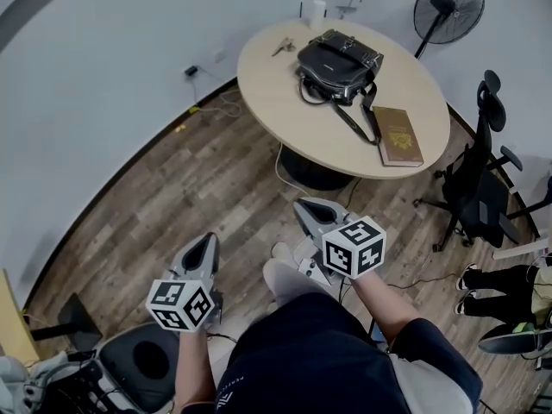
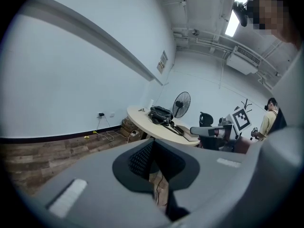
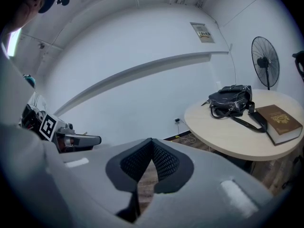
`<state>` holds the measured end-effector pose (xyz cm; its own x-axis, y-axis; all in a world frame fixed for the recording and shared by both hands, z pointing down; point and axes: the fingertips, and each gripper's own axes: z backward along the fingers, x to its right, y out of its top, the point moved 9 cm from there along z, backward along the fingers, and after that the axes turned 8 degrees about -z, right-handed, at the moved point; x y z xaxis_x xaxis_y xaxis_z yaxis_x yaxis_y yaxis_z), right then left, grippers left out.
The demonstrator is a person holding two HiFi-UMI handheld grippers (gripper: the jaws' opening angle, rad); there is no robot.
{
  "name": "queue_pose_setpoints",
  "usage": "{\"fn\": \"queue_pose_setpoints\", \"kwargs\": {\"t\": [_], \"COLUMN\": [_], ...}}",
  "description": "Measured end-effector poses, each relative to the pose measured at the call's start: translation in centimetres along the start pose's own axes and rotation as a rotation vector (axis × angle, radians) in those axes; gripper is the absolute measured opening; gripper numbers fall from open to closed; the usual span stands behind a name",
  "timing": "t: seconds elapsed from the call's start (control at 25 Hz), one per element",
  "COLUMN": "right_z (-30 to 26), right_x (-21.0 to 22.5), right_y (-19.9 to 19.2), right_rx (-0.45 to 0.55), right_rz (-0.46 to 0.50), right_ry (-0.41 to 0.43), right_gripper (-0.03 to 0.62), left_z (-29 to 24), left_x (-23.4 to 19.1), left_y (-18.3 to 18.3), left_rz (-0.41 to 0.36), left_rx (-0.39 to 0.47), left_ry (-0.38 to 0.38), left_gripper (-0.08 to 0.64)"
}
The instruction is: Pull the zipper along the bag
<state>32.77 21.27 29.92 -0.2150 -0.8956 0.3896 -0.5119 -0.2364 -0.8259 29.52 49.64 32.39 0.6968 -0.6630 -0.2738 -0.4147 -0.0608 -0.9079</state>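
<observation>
Bag [image 1: 336,63] location: on the round worktop [image 1: 276,80], toward its far edge, well apart from both claws. Claw state: the left claw [image 1: 205,241] and the right claw [image 1: 304,207] are fully closed with nothing between the jaws. Both point toward the worktop from its near side, above the wooden floor [image 1: 172,188]. The zipper step is not yet begun.

Probable faults from this position:
- Closed jaws cannot take the zipper pull. If a claw arrives unopened, its tip is likely to push the bag across the worktop.
- The bag looks soft and is not anchored. A pull by one claw alone would probably drag the whole bag, so the other claw should brace the body.
- The long strap [image 1: 355,119] trails from the bag toward the near edge of the worktop and ends just beside a brown book [image 1: 398,136]. A claw may snag the strap, or a dragged bag may shift the book.
- The zipper pull is too small to make out from here, so a mistaken grip on a buckle or strap is possible.

Appearance: black, glossy, leather-like, low and roughly rectangular, with a slightly slumped top and bright metal fittings.
</observation>
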Motion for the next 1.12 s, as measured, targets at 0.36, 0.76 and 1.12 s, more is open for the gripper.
{"fn": "queue_pose_setpoints", "kwargs": {"t": [0.36,0.76,1.12], "right_z": [-6.0,-10.2,-10.9], "right_x": [5.9,14.7,21.0], "right_y": [5.6,10.9,12.8], "right_rx": [-0.004,-0.004,0.025], "right_rz": [0.012,-0.036,-0.09], "right_ry": [0.065,0.026,-0.069], "right_gripper": [0.003,0.003,0.005], "left_z": [-8.1,-20.3,-29.5], "left_x": [-3.6,-5.5,-4.8], "left_y": [3.2,8.4,10.5], "left_rz": [0.015,-0.014,-0.068], "left_rx": [-0.016,-0.051,-0.116], "left_ry": [0.032,-0.034,-0.141], "left_gripper": [0.017,0.017,0.017]}}
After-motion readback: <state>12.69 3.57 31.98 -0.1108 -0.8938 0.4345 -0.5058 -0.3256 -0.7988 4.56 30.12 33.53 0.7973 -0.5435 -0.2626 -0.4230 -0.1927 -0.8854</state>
